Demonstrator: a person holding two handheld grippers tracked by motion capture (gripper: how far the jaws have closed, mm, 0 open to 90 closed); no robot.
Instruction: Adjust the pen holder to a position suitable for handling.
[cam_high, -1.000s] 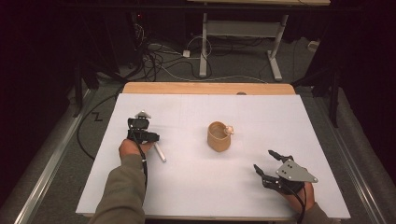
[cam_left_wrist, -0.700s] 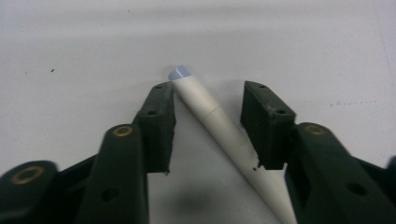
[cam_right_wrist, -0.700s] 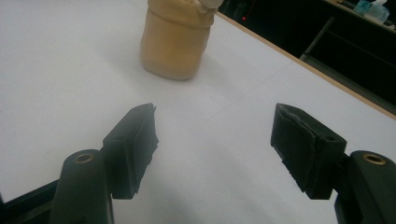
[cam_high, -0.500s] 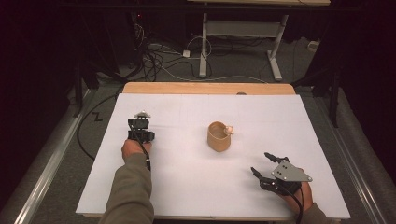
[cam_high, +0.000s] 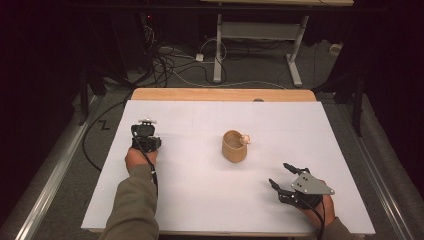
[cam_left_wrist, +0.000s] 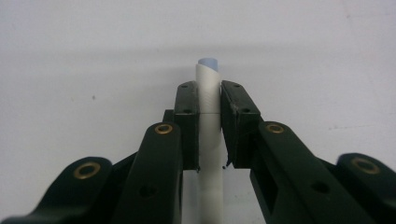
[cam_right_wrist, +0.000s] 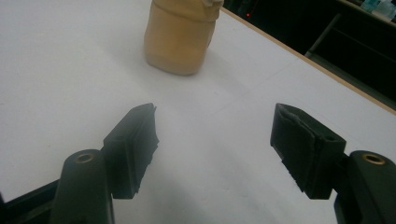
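Our left gripper (cam_left_wrist: 209, 123) is clamped round a white stick (cam_left_wrist: 208, 93) low over the white table (cam_high: 200, 200), probably to carry it, while our right gripper (cam_right_wrist: 212, 149) waits spread wide, facing the tan cup (cam_right_wrist: 180, 35).

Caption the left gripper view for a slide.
Left gripper shut on a white tube above the white table.

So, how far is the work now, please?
Done: the left gripper has shut on the white stick. In hand: that grip, low over the white table. Left, probably: bringing the stick to the tan cup, which stands untouched; the right gripper waits open, short of it.
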